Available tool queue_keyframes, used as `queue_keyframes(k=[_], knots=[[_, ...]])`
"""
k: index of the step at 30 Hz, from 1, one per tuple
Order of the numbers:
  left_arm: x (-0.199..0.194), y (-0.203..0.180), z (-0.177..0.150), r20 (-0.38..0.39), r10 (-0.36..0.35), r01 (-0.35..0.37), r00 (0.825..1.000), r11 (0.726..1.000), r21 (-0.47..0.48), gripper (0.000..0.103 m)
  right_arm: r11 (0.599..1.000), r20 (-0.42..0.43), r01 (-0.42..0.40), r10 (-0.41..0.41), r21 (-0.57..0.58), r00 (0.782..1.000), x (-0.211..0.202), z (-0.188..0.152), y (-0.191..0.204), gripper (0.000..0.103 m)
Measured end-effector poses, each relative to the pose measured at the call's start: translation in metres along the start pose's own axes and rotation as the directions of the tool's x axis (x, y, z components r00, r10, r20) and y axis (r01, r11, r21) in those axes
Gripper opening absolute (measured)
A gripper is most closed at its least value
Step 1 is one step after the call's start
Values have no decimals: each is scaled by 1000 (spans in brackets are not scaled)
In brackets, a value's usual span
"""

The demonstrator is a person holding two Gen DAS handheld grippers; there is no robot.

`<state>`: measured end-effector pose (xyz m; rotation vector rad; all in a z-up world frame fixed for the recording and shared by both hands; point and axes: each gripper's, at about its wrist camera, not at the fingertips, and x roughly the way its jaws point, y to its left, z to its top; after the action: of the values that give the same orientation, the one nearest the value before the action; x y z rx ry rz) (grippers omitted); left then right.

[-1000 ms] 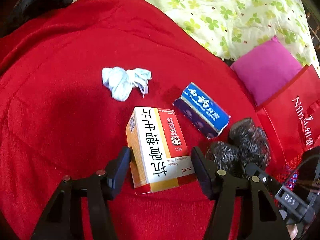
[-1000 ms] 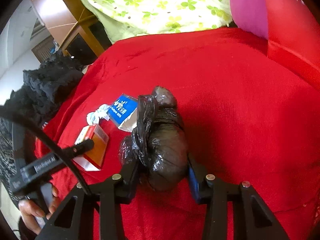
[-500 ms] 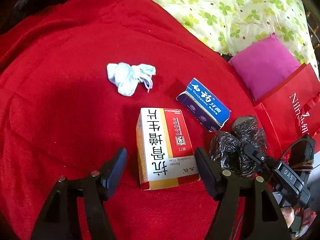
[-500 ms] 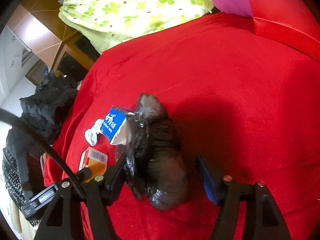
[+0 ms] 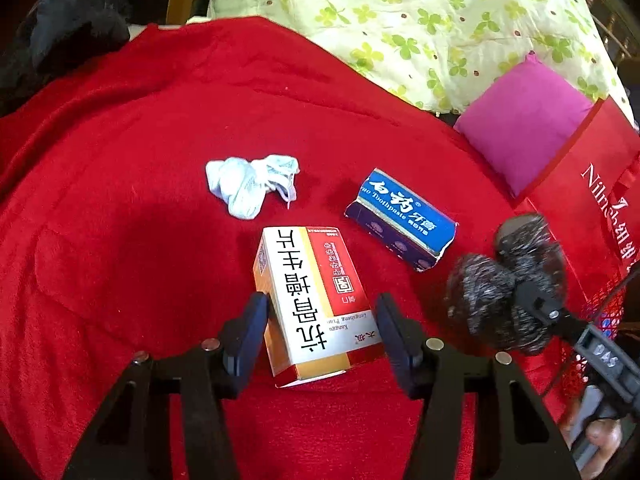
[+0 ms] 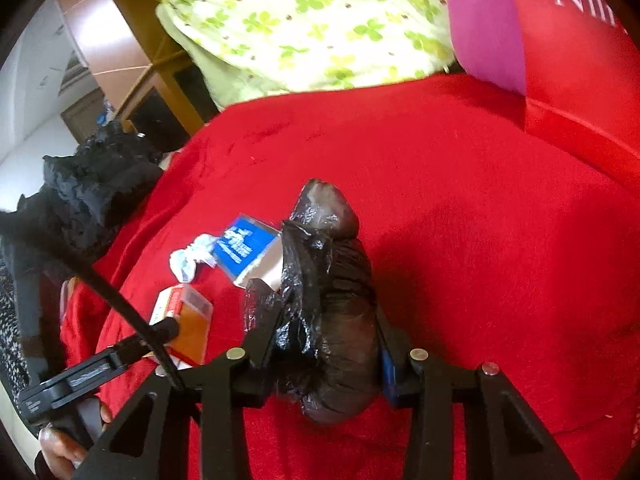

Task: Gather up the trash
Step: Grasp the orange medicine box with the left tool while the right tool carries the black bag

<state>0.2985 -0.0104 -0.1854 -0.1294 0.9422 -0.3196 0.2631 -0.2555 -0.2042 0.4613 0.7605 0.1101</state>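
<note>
Closing on the black plastic bag [image 6: 332,320], the right claw [image 6: 320,344] has both pads pressed into the crumpled bundle; bag sits between the fingers, its knotted end poking forward over the red blanket [image 6: 460,220]. From the left wrist view the same bag is blurred, at the right claw's tip, near the edge of the red tote bag [image 5: 592,216].

Left claw [image 5: 320,336] also closing, straddling the near end of the white, red and orange medicine box [image 5: 316,300]. Left pad looks to be touching the box's orange side; right pad stands just off the red side with a sliver of blanket visible, so no firm grip. Box lies flat on the blanket.

Beyond the box: blue toothpaste carton [image 5: 404,216] lying flat, up and to the right, apart from the box. Crumpled white tissue [image 5: 250,184] to the upper left, apart from both.

Farther out: pink pillow [image 5: 524,120] against the tote, green clover-print quilt [image 5: 420,20] behind the blanket, black clothing [image 5: 72,24] heaped at the far left corner. A person's fingers [image 6: 60,444] show on the left claw's handle.
</note>
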Motion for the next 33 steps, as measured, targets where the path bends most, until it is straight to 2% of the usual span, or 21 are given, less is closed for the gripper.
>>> queue_keyframes(k=[4, 9, 17, 22, 23, 24, 28, 30, 33], knots=[[-7, -5, 0, 30, -19, 18, 999, 1000, 18, 57, 999, 64, 10, -7, -39, 998, -20, 4, 3, 42], [-29, -20, -1, 110, -40, 32, 993, 997, 74, 57, 997, 134, 7, 3, -75, 991, -47, 8, 8, 42], [-71, -60, -28, 213, -33, -2, 977, 987, 160, 57, 995, 224, 3, 18, -96, 974, -90, 3, 14, 42], [-100, -91, -45, 239, -57, 4, 969, 976, 219, 56, 993, 310, 24, 14, -119, 951, -129, -10, 22, 42], [-106, -96, -46, 247, -59, 1, 967, 973, 230, 46, 992, 331, 27, 15, -124, 944, -139, -15, 24, 42], [-113, -104, -46, 251, -58, -7, 966, 969, 249, 41, 991, 342, 29, 17, -127, 939, -146, -19, 25, 42], [-138, -126, -46, 293, -51, -36, 955, 958, 284, 39, 991, 407, 38, 19, -130, 913, -180, -32, 25, 42], [-147, -136, -48, 315, -53, -44, 948, 955, 294, 35, 992, 439, 37, 21, -124, 898, -197, -36, 21, 42], [-149, -145, -51, 335, -40, -73, 941, 945, 318, 35, 992, 482, 52, 8, -111, 876, -216, -42, 12, 42]])
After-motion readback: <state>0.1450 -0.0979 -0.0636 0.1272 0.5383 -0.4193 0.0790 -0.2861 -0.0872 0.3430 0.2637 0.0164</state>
